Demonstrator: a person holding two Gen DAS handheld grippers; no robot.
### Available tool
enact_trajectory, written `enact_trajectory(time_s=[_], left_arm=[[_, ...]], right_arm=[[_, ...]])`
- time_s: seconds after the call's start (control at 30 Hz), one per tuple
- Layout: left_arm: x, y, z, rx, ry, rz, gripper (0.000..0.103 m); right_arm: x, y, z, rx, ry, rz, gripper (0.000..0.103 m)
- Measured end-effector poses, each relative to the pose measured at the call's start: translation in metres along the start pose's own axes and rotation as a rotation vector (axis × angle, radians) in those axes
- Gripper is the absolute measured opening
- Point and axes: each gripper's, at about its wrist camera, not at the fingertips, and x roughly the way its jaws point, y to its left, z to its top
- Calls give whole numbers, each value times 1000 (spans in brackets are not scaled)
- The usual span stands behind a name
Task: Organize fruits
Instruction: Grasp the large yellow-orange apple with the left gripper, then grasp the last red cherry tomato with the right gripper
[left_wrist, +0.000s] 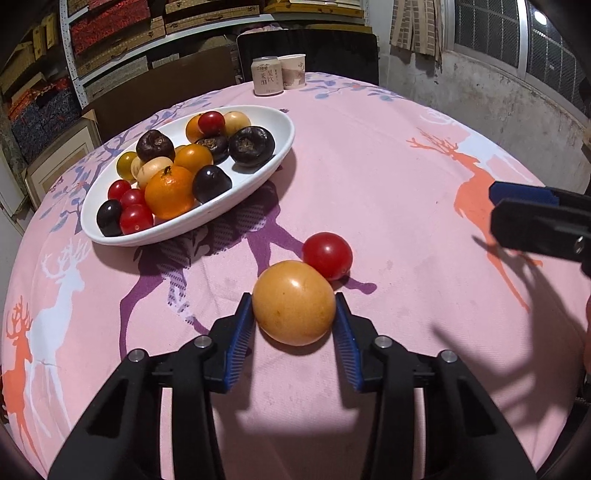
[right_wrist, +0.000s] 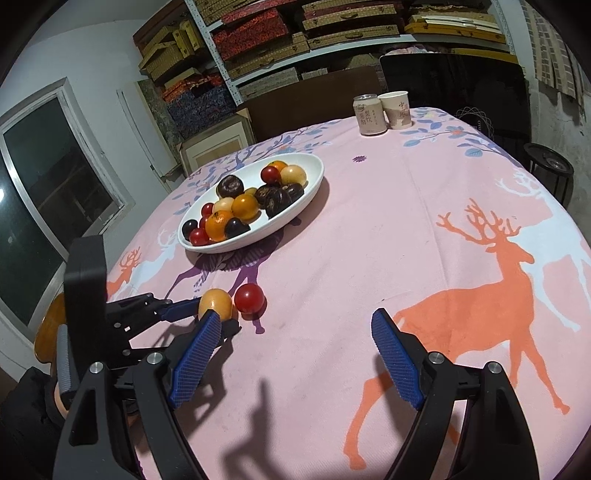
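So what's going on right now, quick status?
Left gripper shut on yellow fruit. Right gripper open, empty. Red tomato touching the fruit's far side. White dish clear to reach.

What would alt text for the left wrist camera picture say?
The left gripper closes its blue pads on a yellow-orange fruit lying on a pink deer-print tablecloth, a red cherry tomato touching it behind. A white oval dish of mixed fruits sits beyond, left.

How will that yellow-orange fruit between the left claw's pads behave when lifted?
The yellow-orange fruit looks smooth and glossy, so it may slip. It is round, so it would likely roll if released. The red cherry tomato touching it may roll too.
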Motion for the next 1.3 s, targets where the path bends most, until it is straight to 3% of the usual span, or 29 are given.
enact_trajectory(time_s=[0.3, 0.53, 0.63, 0.67, 0.87, 1.03, 1.1, 1.13, 1.3], left_arm=[[-36, 25, -20, -77, -53, 20, 42], [-41, 54, -30, -171, -60, 31, 42], [-44, 56, -29, -172, -79, 38, 42], [-43, 56, -29, -174, -79, 36, 42], [-35, 58, -32, -174, -49, 36, 43], [-18, 58, -33, -175, 12, 36, 56], [-15, 61, -33, -189, 17, 26, 53], [-17, 63, -33, -194, 9, 40, 41], [-26, 74, -35, -252, -38, 1, 41]], right_arm=[[21, 34, 1, -179, 52, -54, 83], [51, 74, 3, -369, 89, -75, 83], [68, 80, 8, -376, 118, -60, 63], [73, 81, 10, -375, 131, -61, 61], [92, 79, 9, -361, 164, -91, 61], [87, 74, 6, -353, 150, -86, 61], [83, 72, 7, -343, 142, -80, 61], [83, 72, 8, -341, 141, -79, 61], [83, 69, 7, -333, 145, -71, 61]])
